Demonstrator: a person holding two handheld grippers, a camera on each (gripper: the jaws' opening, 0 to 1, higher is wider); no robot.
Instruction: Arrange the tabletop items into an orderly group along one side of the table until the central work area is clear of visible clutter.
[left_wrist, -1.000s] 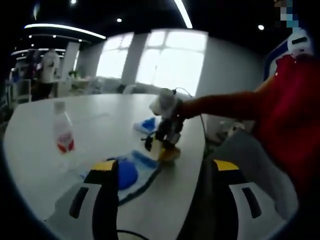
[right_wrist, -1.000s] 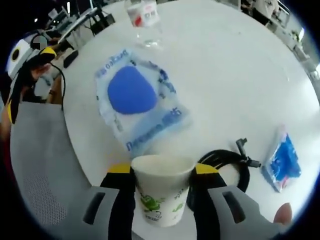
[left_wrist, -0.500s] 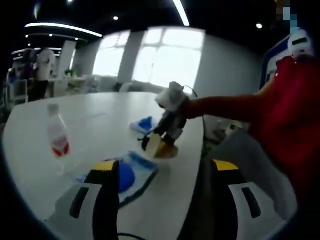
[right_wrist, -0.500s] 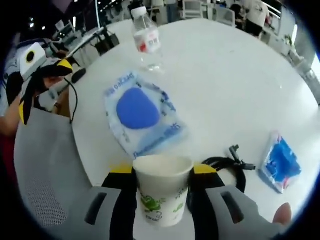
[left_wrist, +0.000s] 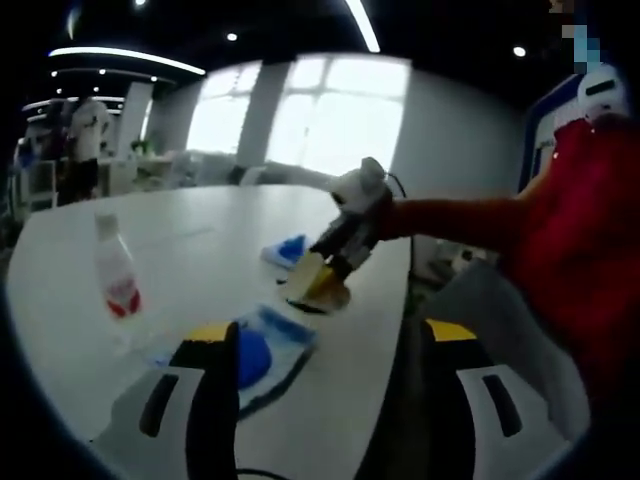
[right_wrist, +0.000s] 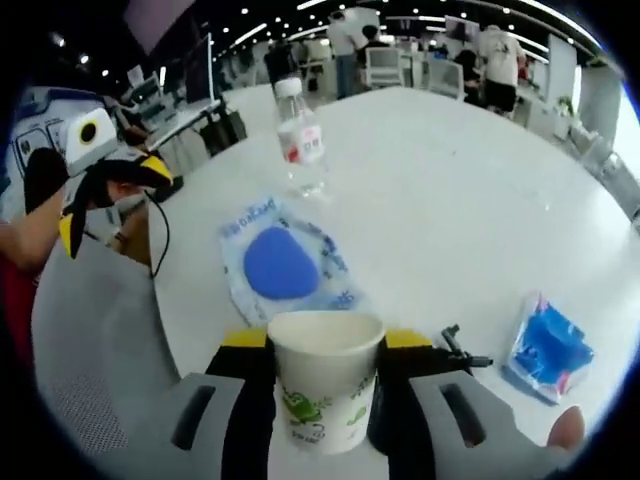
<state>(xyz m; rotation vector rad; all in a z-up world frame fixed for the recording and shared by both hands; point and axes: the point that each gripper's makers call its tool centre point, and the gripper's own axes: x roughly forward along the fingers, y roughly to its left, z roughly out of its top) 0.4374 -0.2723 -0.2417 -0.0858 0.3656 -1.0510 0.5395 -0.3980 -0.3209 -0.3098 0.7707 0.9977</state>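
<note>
My right gripper (right_wrist: 325, 345) is shut on a white paper cup (right_wrist: 323, 385) with green print, held above the near edge of the white table (right_wrist: 450, 190). From the left gripper view the same cup (left_wrist: 314, 284) hangs tilted in the right gripper (left_wrist: 345, 240), a little above the table. A large clear pouch with a blue pad (right_wrist: 284, 266) lies beyond the cup. A water bottle (right_wrist: 301, 139) with a red label stands farther back. A small blue packet (right_wrist: 546, 351) lies at the right. My left gripper (left_wrist: 330, 335) is open, with nothing between its jaws.
A black cable (right_wrist: 456, 349) lies coiled beside the cup on the table. A grey chair (right_wrist: 90, 340) stands at the table's edge under the left gripper (right_wrist: 105, 185). A red sleeve (left_wrist: 570, 250) reaches in from the right. People stand far behind the table.
The right gripper has lifted the cup off the table and away from the black cable, tilting it. The left gripper has stayed open and nearly still.
</note>
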